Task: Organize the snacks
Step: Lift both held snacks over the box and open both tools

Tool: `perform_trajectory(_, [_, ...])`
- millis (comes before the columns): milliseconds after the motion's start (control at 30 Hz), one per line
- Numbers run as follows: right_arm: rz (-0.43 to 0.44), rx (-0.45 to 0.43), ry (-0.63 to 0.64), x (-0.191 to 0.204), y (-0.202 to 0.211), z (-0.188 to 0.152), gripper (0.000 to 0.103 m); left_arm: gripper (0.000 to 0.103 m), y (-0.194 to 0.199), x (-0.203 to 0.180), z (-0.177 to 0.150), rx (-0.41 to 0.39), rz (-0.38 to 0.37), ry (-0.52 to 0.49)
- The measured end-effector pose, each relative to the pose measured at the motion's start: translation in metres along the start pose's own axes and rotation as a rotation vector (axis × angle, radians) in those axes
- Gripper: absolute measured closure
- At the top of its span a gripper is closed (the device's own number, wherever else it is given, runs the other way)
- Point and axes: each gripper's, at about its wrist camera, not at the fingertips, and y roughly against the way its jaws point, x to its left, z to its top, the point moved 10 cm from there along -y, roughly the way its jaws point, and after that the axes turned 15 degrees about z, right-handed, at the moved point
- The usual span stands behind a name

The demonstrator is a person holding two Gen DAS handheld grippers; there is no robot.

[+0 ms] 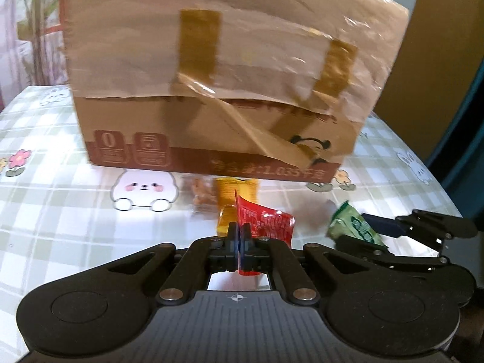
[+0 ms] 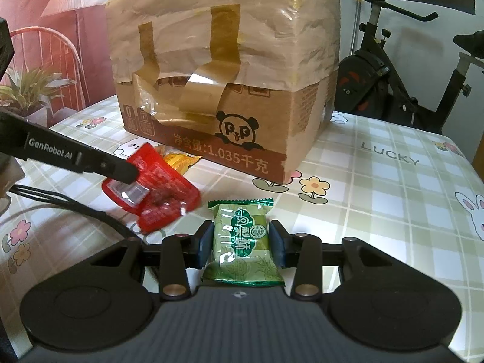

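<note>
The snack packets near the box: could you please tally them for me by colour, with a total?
Red packet, pinched in the left tool: 1
Green packet, gripped by the right tool: 1
Yellow packet, lying on the table by the cardboard box: 1
Clear packet with brownish contents, blurred, beside the yellow one: 1
Total: 4
</note>
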Motion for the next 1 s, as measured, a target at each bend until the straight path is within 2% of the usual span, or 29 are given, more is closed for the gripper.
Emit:
perform_trajectory(133, [0.002,-0.001,-0.007,-0.001,0.0,0.0,0.061,0.101,0.012,0.008,0.002,-0.018,-0.013,0.018])
perform_trajectory(400, [-0.005,-0.005,-0.019,-0.003,0.001,0.0,0.061,0.101,0.035,0.006,0.006,-0.067,-0.03,-0.009])
perform_trajectory(833, [-0.033,0.021,0.045,0.005,-0.001,-0.002,0.061,0.101,0.06,0.038,0.007,-0.103,-0.032,0.08])
perform_trajectory(1000, [-0.043,0.039,0.066,0.01,0.003,0.0,0.061,0.101,0.074,0.045,0.011,-0.149,-0.039,0.038])
